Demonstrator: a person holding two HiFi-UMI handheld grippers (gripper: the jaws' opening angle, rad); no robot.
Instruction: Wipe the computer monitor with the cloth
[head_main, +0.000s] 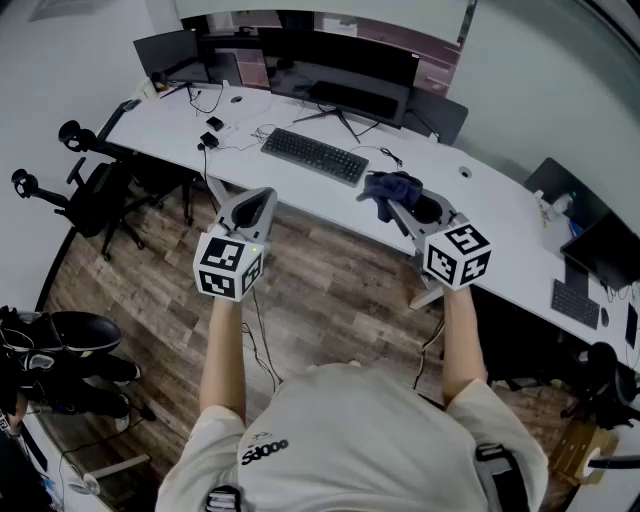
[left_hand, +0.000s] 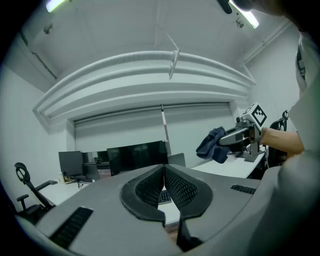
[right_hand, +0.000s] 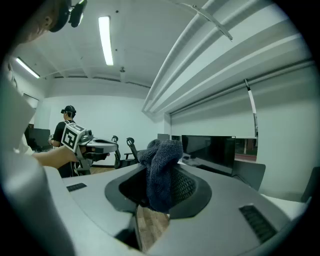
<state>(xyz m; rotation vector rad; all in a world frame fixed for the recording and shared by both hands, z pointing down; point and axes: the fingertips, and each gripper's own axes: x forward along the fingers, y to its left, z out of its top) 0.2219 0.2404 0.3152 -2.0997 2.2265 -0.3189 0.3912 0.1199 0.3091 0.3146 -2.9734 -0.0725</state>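
Observation:
A wide black monitor (head_main: 340, 68) stands at the back of the long white desk (head_main: 300, 175), with a black keyboard (head_main: 314, 155) in front of it. The monitor (right_hand: 210, 150) also shows dark and unlit in the right gripper view. My right gripper (head_main: 392, 200) is shut on a dark blue cloth (head_main: 390, 190), held above the desk's front edge; the cloth (right_hand: 162, 170) bunches up between its jaws. My left gripper (head_main: 258, 200) is shut with nothing in it, held over the wood floor before the desk. From the left gripper view the cloth (left_hand: 212, 144) hangs off the right gripper.
A second monitor (head_main: 168, 52) stands at the desk's far left, a third (head_main: 610, 250) at the far right. Cables and a small black box (head_main: 212, 138) lie left of the keyboard. A black office chair (head_main: 95, 190) sits left of me. A person (right_hand: 65, 127) stands far off.

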